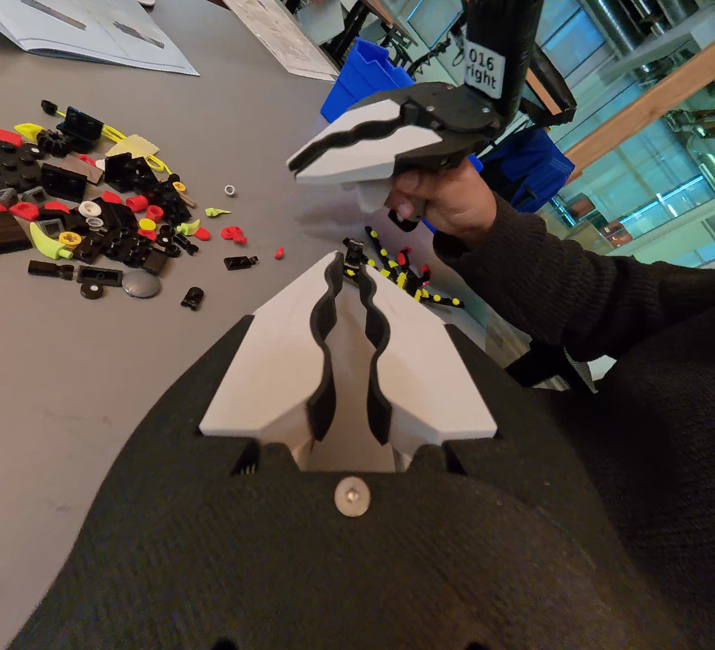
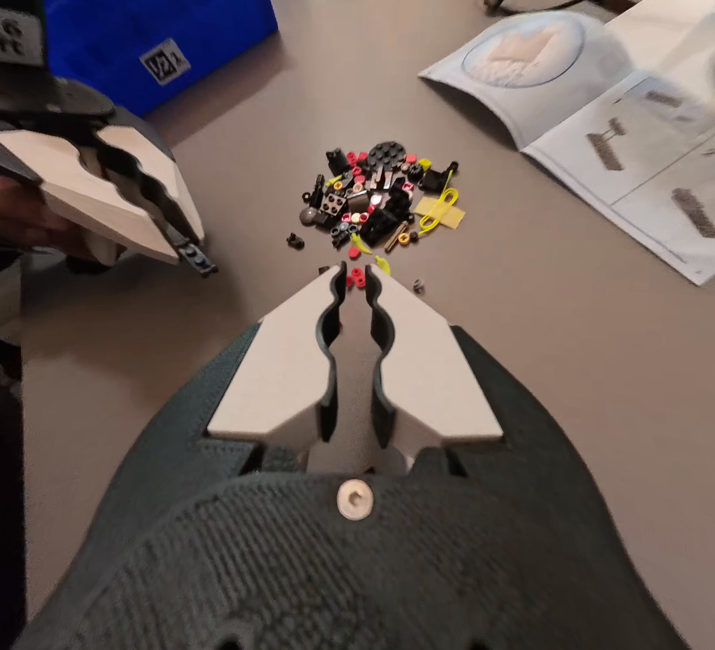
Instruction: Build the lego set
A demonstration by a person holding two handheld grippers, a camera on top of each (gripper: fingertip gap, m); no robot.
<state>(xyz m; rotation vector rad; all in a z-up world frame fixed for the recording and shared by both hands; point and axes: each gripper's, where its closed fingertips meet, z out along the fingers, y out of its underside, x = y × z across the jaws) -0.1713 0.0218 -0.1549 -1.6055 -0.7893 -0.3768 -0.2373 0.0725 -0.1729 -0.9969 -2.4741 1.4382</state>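
My left gripper point(image 1: 351, 263) is shut on a small black studded plate point(image 2: 197, 262), which sticks out past its tips; it also shows at the left of the right wrist view point(image 2: 189, 248). Beyond its tips a black build with yellow and red bits point(image 1: 406, 279) lies on the table. My right gripper point(image 2: 354, 271) is held above the table with a narrow gap between its tips and nothing in it. A red piece point(image 2: 358, 277) lies on the table below the gap. In the left wrist view the right gripper point(image 1: 292, 167) hangs in a hand above the table. A pile of loose black, red and yellow pieces point(image 2: 379, 202) lies just ahead.
The pile point(image 1: 96, 205) spreads over the grey table point(image 1: 232, 128). Open instruction booklets point(image 2: 619, 128) lie at the right, and show at the far left in the left wrist view point(image 1: 77, 12). A blue bin point(image 2: 154, 12) stands at the back left. Cables lie at the far edge. Some 9 cm of space lies between my two pairs of fingers. About 6 cm separates my right fingertips from the red piece point(image 2: 358, 277). The left camera catches it too, in the left wrist view point(image 1: 236, 231).
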